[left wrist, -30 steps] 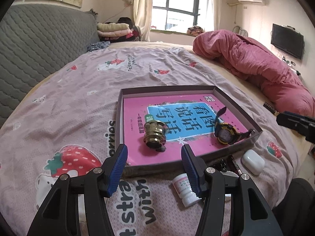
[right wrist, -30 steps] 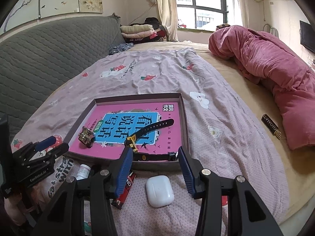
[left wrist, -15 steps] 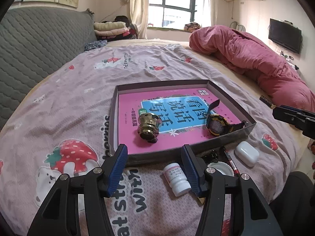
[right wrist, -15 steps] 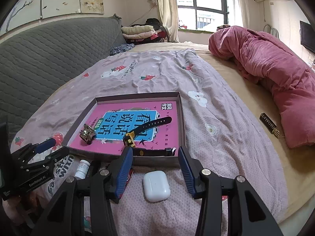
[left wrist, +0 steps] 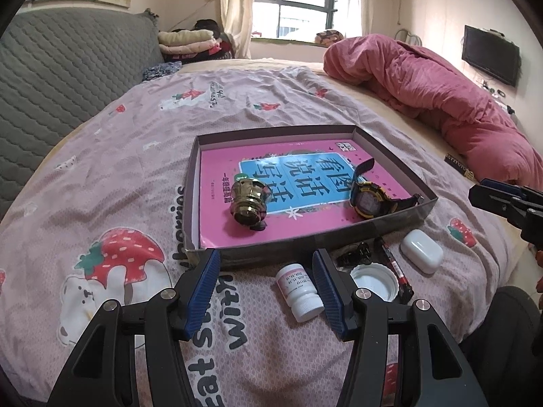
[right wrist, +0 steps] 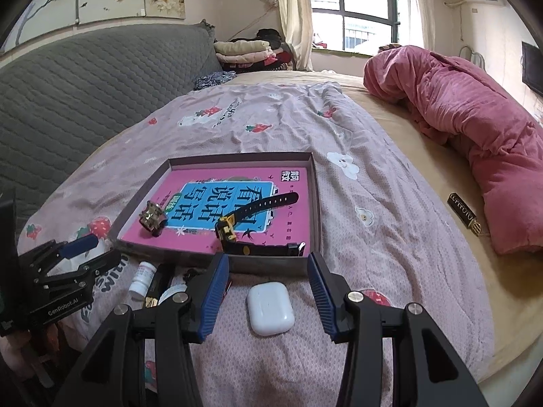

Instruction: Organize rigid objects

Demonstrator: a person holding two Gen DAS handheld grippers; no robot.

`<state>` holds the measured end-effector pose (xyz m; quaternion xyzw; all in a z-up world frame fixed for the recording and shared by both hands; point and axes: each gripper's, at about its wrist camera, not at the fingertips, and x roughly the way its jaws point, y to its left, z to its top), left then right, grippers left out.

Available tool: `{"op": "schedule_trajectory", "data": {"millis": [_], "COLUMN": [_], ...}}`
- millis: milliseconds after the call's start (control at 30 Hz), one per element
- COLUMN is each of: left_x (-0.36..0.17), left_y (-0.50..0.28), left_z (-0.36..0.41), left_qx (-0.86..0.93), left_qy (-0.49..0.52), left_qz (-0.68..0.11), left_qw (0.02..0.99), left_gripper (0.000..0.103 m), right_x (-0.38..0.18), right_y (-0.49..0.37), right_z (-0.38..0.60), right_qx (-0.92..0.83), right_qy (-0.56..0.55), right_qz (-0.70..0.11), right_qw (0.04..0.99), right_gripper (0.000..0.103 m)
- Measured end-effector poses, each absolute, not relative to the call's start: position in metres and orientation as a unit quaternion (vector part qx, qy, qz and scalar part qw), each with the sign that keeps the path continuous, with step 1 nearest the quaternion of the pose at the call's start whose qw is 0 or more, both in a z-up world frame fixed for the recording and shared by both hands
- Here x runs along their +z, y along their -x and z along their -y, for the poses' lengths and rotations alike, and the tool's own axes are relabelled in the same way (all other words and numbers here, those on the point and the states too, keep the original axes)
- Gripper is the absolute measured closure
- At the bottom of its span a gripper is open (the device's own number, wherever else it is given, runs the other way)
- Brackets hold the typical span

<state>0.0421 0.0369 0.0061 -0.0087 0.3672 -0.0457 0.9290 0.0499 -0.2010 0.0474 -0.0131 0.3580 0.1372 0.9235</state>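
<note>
A shallow grey box lined with a pink book lies on the bed. In it lie a brass knob and a black-yellow watch. In front of the box lie a white pill bottle, a white lid, a red-black pen, a small black item and a white earbud case. My left gripper is open, the bottle just inside its right finger. My right gripper is open, just above the earbud case.
A crumpled pink duvet lies on the right of the bed. A dark snack bar lies beside it. A grey padded headboard runs along the left. Folded clothes are stacked at the far end.
Both grippers have drawn back toward the near edge of the bed. The pill bottle, lid and pen have come into the left view. Both stay open.
</note>
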Motion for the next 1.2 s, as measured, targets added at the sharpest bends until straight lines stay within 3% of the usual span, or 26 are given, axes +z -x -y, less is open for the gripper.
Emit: {"op": "schedule_trajectory", "data": {"millis": [1200], "left_x": [-0.005], "left_y": [-0.026], "left_z": [-0.026], "left_qx": [-0.056], "left_qy": [-0.026], "left_qz": [-0.407], "left_qw": [0.911], "left_gripper": [0.045], "right_x": [0.015], "right_y": [-0.013], "right_z": [0.157], "right_qx": [0.198], "right_qy": [0.073], "right_qz": [-0.398], "right_qw": [0.893], "right_gripper": [0.055]}}
